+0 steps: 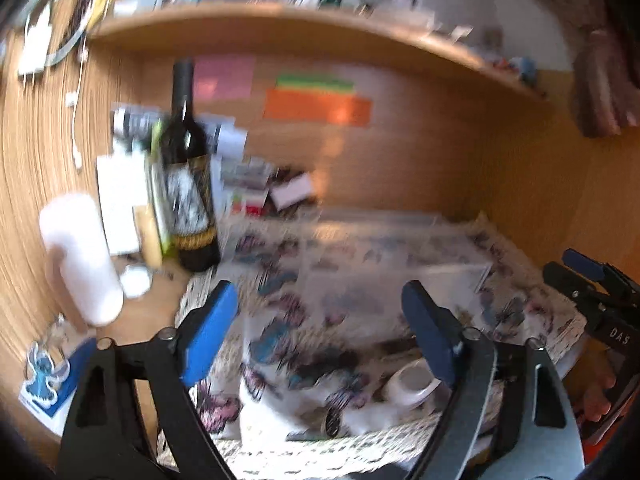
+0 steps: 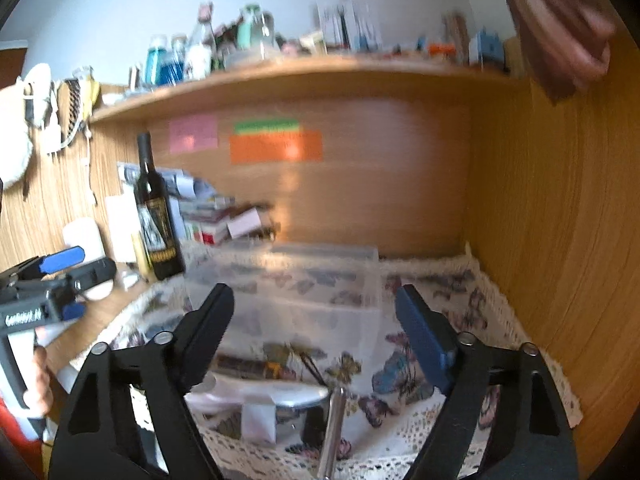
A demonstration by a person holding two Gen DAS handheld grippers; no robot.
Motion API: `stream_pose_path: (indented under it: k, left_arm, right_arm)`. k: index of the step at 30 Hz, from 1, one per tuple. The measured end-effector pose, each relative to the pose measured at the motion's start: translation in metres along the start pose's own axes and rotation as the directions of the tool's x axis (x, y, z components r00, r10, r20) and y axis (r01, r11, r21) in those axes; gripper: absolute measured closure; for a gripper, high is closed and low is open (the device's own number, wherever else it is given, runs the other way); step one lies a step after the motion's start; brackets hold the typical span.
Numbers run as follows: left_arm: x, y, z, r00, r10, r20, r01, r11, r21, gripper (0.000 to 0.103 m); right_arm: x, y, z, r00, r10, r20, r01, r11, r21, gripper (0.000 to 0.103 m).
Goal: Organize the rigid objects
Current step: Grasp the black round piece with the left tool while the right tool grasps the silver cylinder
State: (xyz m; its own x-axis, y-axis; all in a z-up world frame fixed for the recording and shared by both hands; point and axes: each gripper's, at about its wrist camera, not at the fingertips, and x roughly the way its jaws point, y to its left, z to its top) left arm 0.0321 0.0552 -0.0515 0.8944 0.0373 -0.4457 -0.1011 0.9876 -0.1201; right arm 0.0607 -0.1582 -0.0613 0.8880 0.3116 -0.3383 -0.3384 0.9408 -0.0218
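Observation:
A clear plastic storage box (image 2: 304,292) stands on a butterfly-print cloth (image 2: 440,292) in a wooden desk nook; it also shows in the left wrist view (image 1: 384,264). My left gripper (image 1: 320,320) is open and empty above the cloth, with a white tape roll (image 1: 412,388) and a butterfly-print mug (image 1: 296,364) just below it. My right gripper (image 2: 312,320) is open and empty in front of the box, above a shiny metal pot (image 2: 296,412) with a straight handle. Both views are motion-blurred.
A dark wine bottle (image 1: 190,172) stands left of the cloth beside a white bottle (image 1: 82,256), papers and small boxes (image 1: 264,188). A cluttered shelf (image 2: 304,72) runs overhead. Wooden walls close the nook at back and right (image 2: 552,240).

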Motion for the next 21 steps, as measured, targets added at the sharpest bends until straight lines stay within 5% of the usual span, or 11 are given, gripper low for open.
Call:
stream_pose_path:
  k: [7, 17, 21]
  left_arm:
    - [0.020, 0.002, -0.034, 0.993, 0.008, -0.118, -0.004, 0.999, 0.037, 0.025]
    - [0.041, -0.013, -0.073, 0.969, -0.003, -0.248, 0.020, 0.998, 0.066, 0.034]
    - [0.044, -0.008, -0.080, 0.964, -0.005, -0.265, 0.019, 0.999, 0.051, 0.039]
  right_arm:
    - [0.027, -0.009, -0.030, 0.987, -0.016, -0.161, 0.014, 1.000, -0.010, 0.045]
    - [0.054, -0.022, -0.071, 0.938, 0.015, -0.345, -0.006, 1.000, 0.026, 0.060]
    - [0.063, -0.024, -0.083, 0.916, 0.052, -0.399, -0.036, 0.998, 0.046, 0.078]
